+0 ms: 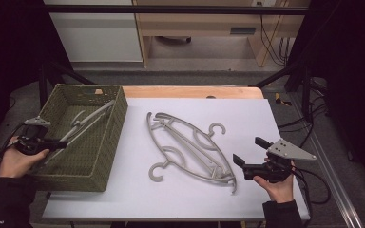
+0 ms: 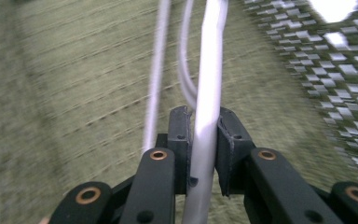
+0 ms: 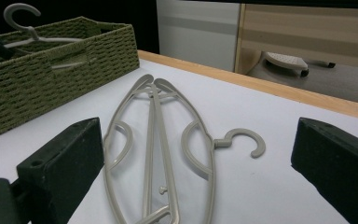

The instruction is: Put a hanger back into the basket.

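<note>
Placing step in hand, by the look of it: left tongs (image 1: pixel 62 141) clenched on the bar of a grey plastic hanger (image 1: pixel 89 118), tilted inside the green woven basket (image 1: pixel 111 137) at the left edge of the white surface (image 1: pixel 252 114). Right tongs (image 1: pixel 250 151) released, empty, hovering just beside two more hangers (image 1: pixel 185 147) lying overlapped on that surface. Next, probably: settle the bar on the basket floor, let go, lift clear without snagging.

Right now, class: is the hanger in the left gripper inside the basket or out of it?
Inside: the hanger slants within the green woven basket, gripped by the left gripper.
</note>
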